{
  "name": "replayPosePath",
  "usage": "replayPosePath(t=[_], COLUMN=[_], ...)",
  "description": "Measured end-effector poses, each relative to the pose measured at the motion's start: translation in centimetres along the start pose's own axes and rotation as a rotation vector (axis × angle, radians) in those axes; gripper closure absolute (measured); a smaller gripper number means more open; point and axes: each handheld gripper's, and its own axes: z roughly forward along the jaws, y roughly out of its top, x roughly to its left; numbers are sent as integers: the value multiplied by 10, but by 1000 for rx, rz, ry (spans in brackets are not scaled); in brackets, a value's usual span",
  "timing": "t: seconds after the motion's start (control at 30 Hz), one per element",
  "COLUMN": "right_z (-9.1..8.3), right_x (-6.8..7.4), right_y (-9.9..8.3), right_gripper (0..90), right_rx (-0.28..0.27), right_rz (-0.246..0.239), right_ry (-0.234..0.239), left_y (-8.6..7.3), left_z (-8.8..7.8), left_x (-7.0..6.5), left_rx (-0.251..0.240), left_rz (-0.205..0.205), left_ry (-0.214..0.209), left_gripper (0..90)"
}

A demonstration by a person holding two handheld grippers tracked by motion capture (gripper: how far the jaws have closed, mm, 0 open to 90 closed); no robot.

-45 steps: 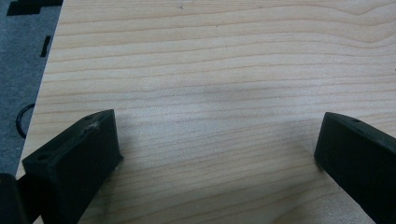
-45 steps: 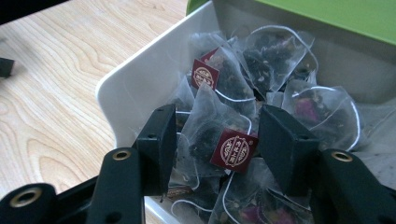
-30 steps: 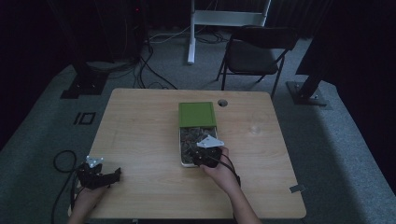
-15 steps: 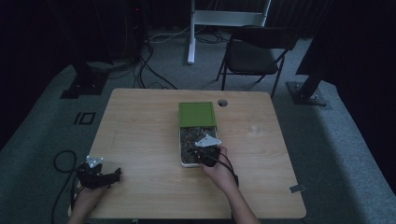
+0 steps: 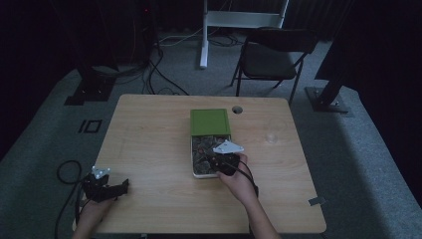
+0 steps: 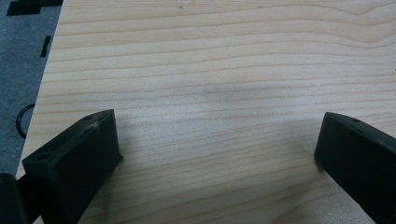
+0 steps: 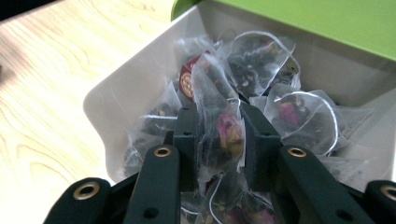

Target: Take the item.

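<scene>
A white box (image 5: 195, 172) with a green lid (image 5: 210, 121) lies at the table's middle, full of mesh tea bags. My right gripper (image 5: 219, 158) hangs over the box's near end. In the right gripper view its jaws are shut on a tea bag (image 7: 218, 130) with dark leaves and a pink bud, just above the other tea bags (image 7: 285, 109) and the box wall (image 7: 123, 91). My left gripper (image 5: 119, 187) rests at the table's near left corner. Its jaws stand wide open over bare wood (image 6: 210, 93), nothing between them.
The wooden table (image 5: 149, 129) has a cable hole (image 5: 237, 109) behind the box and a small clear glass (image 5: 271, 137) at the right. A folding chair (image 5: 271, 57) stands beyond the far edge. Cables lie on the grey floor at the left.
The right gripper has shifted slightly to the left over the box. The left gripper has hardly moved.
</scene>
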Motion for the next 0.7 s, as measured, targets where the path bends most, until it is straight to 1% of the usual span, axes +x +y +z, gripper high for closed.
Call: replayPosePath(t=[0.03,0.27,0.5,0.67,0.7], right_z=[-1,-8,-16,-22,-23], right_x=[0,0,-3,-6,-6], right_y=[1,7,13,18,19], right_gripper=[711,713,714,715,715], right_rx=[-3,-22,-48,-72,-76], right_rz=[4,-13,-13,-3,-8], right_ry=[2,1,0,0,1], left_y=[0,0,0,0,0], left_z=[0,0,0,0,0], left_x=[0,0,0,0,0], left_rx=[0,-1,-2,-1,-1], left_rz=[0,-1,-2,-1,0], left_ry=[0,0,0,0,0], left_gripper=[5,5,5,5,5])
